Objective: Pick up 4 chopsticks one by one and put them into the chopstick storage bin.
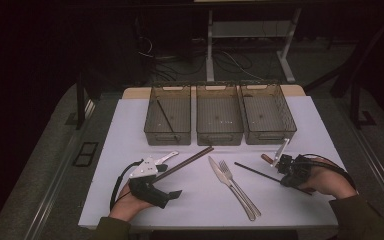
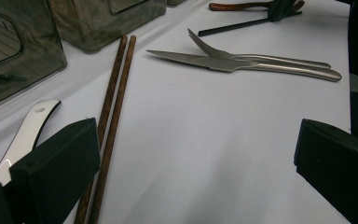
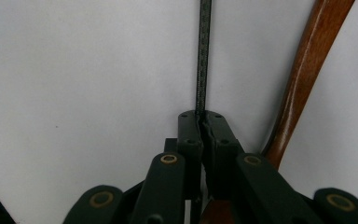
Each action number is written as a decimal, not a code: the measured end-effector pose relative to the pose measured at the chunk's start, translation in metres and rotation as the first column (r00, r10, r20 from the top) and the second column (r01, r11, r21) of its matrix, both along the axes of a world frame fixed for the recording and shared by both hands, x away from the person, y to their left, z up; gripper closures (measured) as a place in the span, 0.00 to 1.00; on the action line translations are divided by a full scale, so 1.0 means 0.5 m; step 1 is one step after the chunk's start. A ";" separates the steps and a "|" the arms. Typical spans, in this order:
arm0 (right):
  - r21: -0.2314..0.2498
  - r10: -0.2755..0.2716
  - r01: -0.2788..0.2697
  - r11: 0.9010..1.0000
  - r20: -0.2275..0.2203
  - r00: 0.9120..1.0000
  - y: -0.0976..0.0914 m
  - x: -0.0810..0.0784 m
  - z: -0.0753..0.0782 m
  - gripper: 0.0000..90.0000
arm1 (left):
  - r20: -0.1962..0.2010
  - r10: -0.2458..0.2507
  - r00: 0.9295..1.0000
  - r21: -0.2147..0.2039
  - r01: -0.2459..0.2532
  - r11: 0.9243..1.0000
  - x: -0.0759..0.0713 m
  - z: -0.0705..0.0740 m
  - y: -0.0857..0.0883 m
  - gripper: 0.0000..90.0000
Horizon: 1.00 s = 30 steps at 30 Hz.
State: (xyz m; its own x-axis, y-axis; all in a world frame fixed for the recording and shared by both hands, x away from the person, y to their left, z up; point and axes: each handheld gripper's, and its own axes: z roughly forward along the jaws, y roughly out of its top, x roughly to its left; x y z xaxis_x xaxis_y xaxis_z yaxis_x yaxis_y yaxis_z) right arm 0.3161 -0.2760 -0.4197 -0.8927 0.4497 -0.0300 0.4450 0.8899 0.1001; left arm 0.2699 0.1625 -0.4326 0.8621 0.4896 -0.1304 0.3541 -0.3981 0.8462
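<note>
Sitting side by side along the far edge of the white table (image 1: 130, 200) are three grey mesh bins: the left bin (image 1: 168, 116) is holding a single dark chopstick leaning across its floor, while the middle bin (image 1: 219, 116) and the right bin (image 1: 268, 114) are showing bare floors. Nearer the person, the right gripper (image 1: 286, 172) is clamping its jaws together on a thin black chopstick (image 1: 254, 170), which is lying on the table in front of the right bin; in the right gripper view the black chopstick (image 3: 203, 56) is running straight out from between the closed pads, with a brown wooden handle (image 3: 307, 79) lying just beside it. The left gripper (image 1: 172, 192) is resting near the table's front edge with its jaws standing wide apart and nothing between them. A pair of brown chopsticks (image 2: 114, 107) and a white spoon handle (image 2: 30, 128) are lying just beside its left jaw. A knife (image 1: 220, 172) and a fork (image 1: 237, 185) are lying together between the two grippers.
</note>
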 end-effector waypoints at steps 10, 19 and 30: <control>0.035 -0.047 0.048 0.998 -0.018 0.999 -0.009 -0.001 0.004 0.95 | 0.002 -0.002 1.000 0.002 0.002 1.000 0.000 0.000 0.001 0.00; 0.112 -0.070 0.071 0.991 -0.015 0.997 -0.022 -0.002 0.016 0.95 | 0.002 0.000 1.000 0.000 0.000 1.000 0.000 0.001 0.001 0.00; 0.255 -0.107 0.103 0.961 0.004 0.994 -0.036 -0.005 0.034 0.95 | 0.004 0.000 1.000 -0.001 0.000 1.000 0.000 0.002 0.001 0.00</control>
